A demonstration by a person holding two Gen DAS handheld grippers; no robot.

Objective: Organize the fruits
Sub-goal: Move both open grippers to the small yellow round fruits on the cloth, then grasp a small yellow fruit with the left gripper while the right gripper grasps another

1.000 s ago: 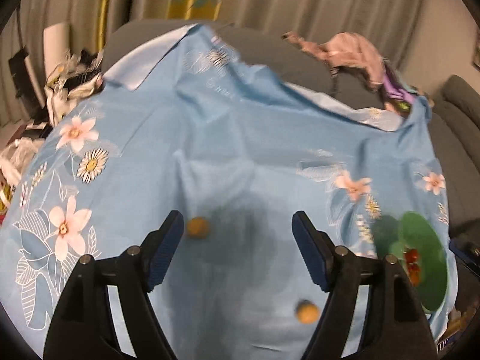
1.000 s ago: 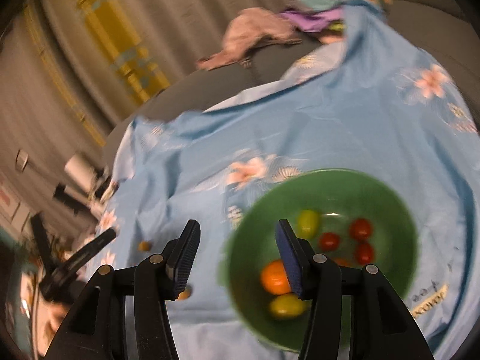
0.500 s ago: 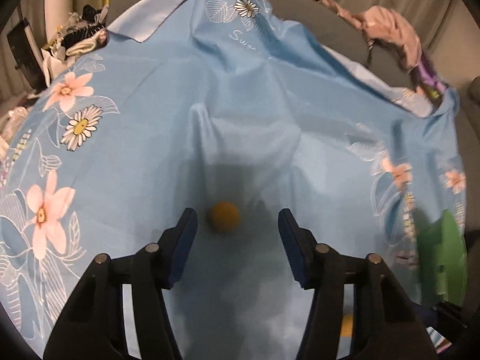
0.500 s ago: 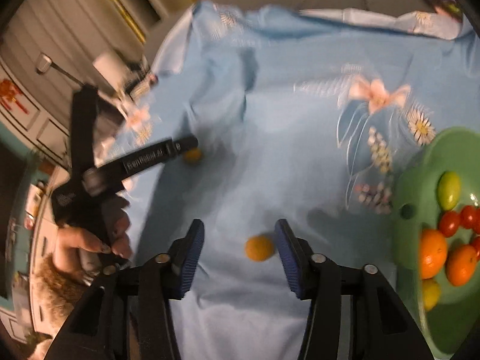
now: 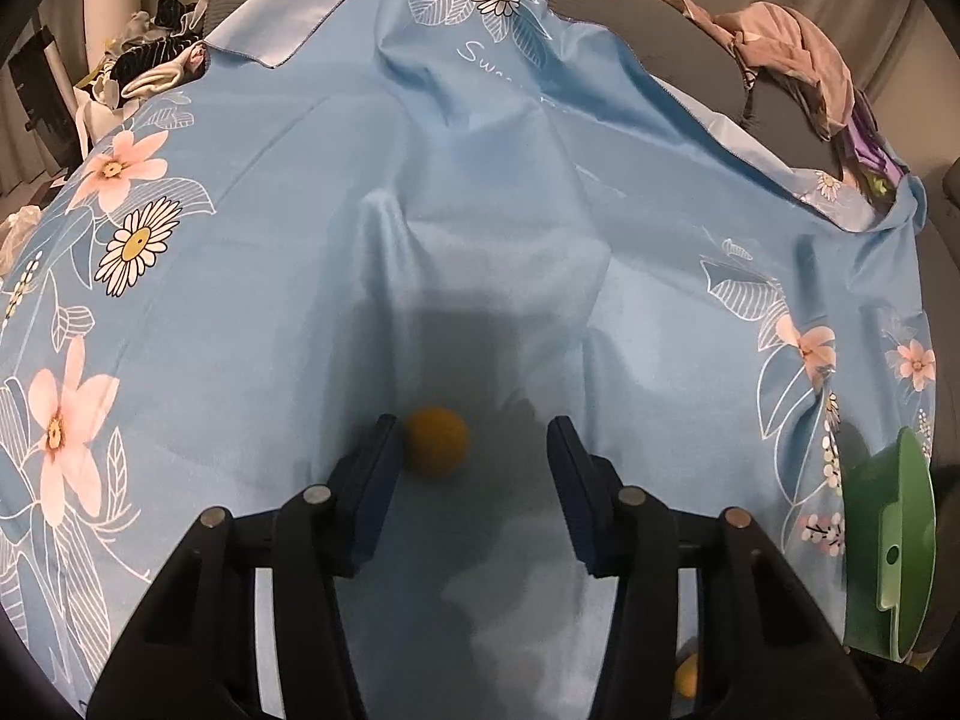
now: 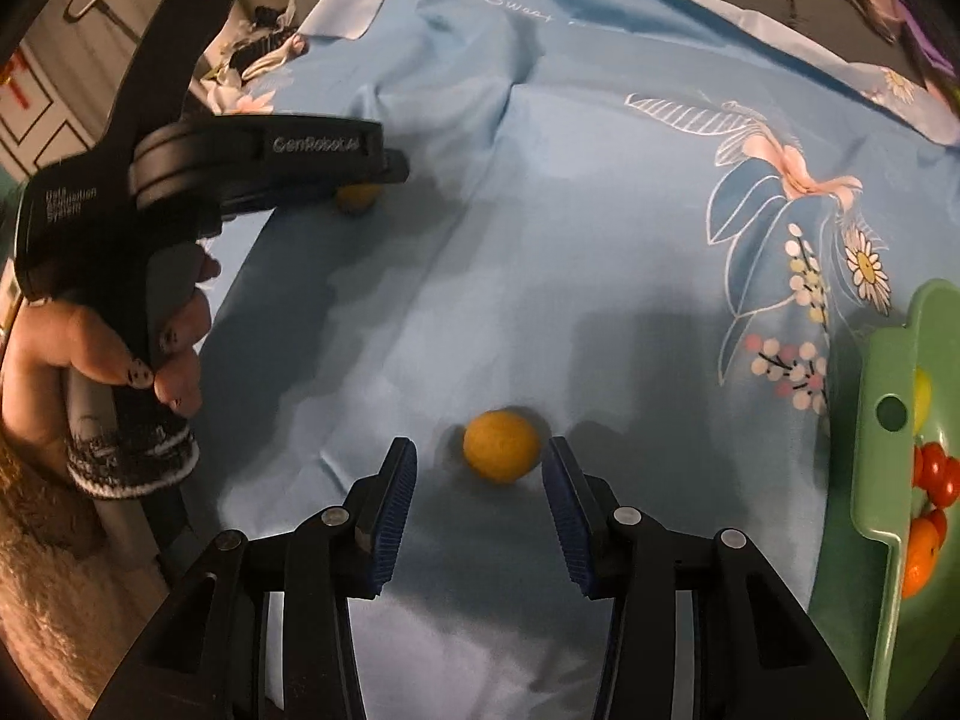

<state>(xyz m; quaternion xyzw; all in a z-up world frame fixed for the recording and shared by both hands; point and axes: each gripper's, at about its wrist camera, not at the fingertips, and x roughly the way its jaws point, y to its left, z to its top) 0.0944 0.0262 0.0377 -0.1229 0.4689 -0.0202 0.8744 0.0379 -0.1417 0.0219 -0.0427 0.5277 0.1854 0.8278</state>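
Two small orange fruits lie on the blue floral cloth (image 5: 480, 210). One fruit (image 5: 435, 441) sits between the fingers of my left gripper (image 5: 471, 429), right against the left pad with a gap to the right pad; the jaws are closing. The right wrist view shows that gripper (image 6: 393, 171) low over the same fruit (image 6: 357, 199), held by a hand (image 6: 138, 360). The other fruit (image 6: 501, 445) lies between the fingers of my right gripper (image 6: 478, 450), close to the right pad, not squeezed. A green bowl (image 6: 876, 468) at the right holds red tomatoes (image 6: 936, 471) and oranges (image 6: 921, 552).
The cloth covers a grey sofa and is creased. Pink and purple clothes (image 5: 792, 42) lie at the back right, and clutter (image 5: 150, 72) sits at the back left. The bowl's rim (image 5: 894, 540) stands at the right edge of the left wrist view.
My left gripper came down around its fruit and its jaws narrowed. My right gripper swung left from above the bowl and came down around the second fruit.
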